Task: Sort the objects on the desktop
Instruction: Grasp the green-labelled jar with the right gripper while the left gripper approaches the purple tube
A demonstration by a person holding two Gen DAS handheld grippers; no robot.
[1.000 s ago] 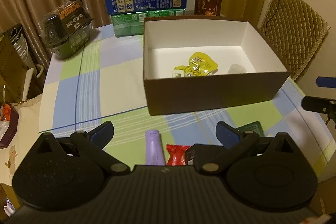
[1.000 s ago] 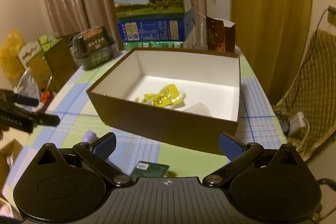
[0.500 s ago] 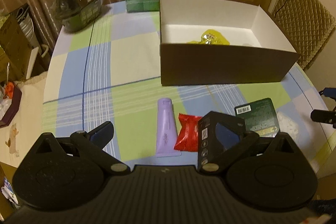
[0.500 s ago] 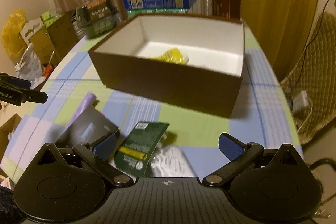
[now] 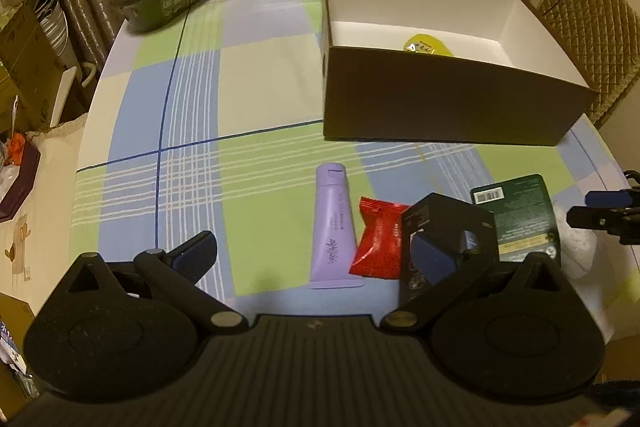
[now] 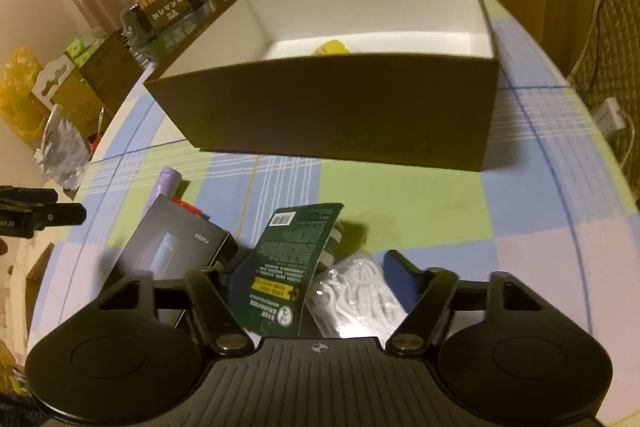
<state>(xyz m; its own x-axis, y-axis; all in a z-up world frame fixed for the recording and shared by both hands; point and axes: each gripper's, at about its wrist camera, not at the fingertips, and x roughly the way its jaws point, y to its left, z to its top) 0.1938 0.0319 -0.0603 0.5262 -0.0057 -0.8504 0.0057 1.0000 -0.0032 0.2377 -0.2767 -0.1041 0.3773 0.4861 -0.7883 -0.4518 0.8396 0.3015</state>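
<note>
Both tongs are open. The right tongs (image 6: 316, 267) straddle the dark green packet (image 6: 296, 263) near the bench's front edge, before the brown box (image 6: 332, 107). The packet looks light, flat and flexible; its long sides seem best to hold. The left tongs (image 5: 316, 251) hold nothing.

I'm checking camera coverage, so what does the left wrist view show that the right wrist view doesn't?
Only the left wrist view shows the whole red packet and the full purple tube. Only the right wrist view shows the white bag clearly, between the open right gripper fingers. Both show the brown box, the yellow packet inside it, the black box and the green packet.
</note>
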